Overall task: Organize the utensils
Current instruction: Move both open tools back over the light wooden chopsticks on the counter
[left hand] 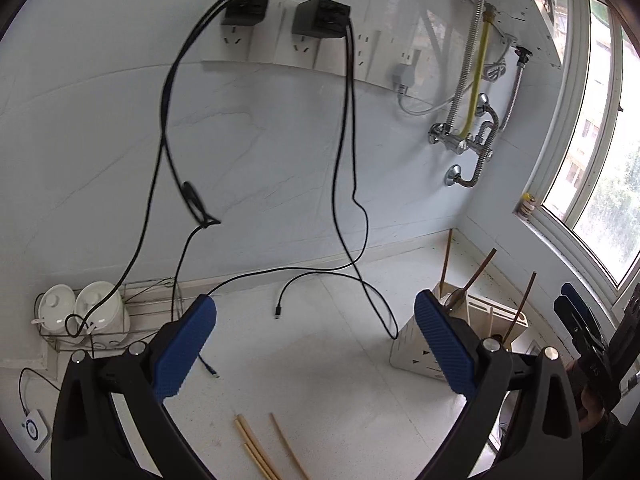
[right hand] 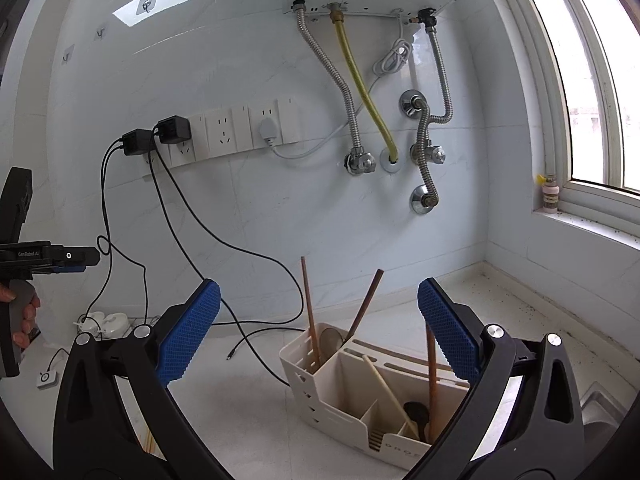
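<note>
The white table (left hand: 320, 360) carries the whole job, and its clutter is the biggest source of trouble: black charger cables (left hand: 352, 264) trail down from the wall sockets and loop across the surface between the loose utensils and the cream utensil holder (right hand: 360, 392), one of them running right up to the holder's near corner. A hand carrying something across could hook a loop and drag the holder, or tug an adapter from the wall. The holder itself stands in the corner near the window, already bearing a spoon (right hand: 332, 340), several tall wooden handles and a dark ladle-like piece; those handles lean at different angles, so a new utensil brought down carelessly may knock one sideways or land in the wrong compartment. The remaining work seems to be the pale wooden chopsticks (left hand: 260, 452), which lie flat on the table just below the left tongs (left hand: 316, 328). Both the left tongs and the right tongs (right hand: 320, 316) stand wide apart with nothing between the pads. Thin sticks lying flat are hard to pinch: the pads may scrape the surface, catch only one, or let them splay and roll away. The right tongs hover close above the holder, so the two tools could also bump if both reach for it together. A wire rack with white bowls (left hand: 80, 312) sits well to the left, likely out of harm's way.
</note>
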### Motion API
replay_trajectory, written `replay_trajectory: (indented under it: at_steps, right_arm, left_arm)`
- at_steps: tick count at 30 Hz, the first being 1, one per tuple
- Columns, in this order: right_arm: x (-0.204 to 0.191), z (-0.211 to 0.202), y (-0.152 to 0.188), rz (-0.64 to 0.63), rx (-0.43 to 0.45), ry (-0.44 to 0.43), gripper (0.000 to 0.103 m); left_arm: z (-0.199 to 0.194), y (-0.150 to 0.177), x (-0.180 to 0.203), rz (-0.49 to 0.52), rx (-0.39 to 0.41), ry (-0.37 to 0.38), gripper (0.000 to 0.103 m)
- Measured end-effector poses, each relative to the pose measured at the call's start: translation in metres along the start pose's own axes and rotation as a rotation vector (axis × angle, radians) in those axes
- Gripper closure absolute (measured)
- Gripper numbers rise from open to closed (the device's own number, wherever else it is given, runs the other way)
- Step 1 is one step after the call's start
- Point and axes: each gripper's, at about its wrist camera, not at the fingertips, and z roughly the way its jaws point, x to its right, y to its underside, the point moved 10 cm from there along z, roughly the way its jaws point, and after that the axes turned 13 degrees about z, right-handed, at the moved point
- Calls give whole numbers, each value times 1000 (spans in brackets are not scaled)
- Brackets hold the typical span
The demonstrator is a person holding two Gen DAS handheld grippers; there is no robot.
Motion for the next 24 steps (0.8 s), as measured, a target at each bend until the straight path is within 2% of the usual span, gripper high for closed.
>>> replay_trajectory:
  at_steps: [7, 15, 18, 23, 24]
  right_arm:
    - [-45, 14, 46, -5, -145, -90, 9]
    - [-84, 28, 100, -9, -334, -156, 10]
    - [-91, 37, 123, -7, -428, -158, 15]
    - [-95, 52, 160, -37, -572, -137, 35]
    - [-95, 54, 167, -39, -597, -128, 35]
  left_arm:
    - [-5, 69, -43, -111, -135, -64, 5]
    - [3, 155, -66, -205, -307, -103, 5]
    - [10, 182, -66, -244, -360, -104, 5]
    - [27, 225, -61, -255, -460, -115, 5]
    - [31, 233, -60, -266, -476, -111, 5]
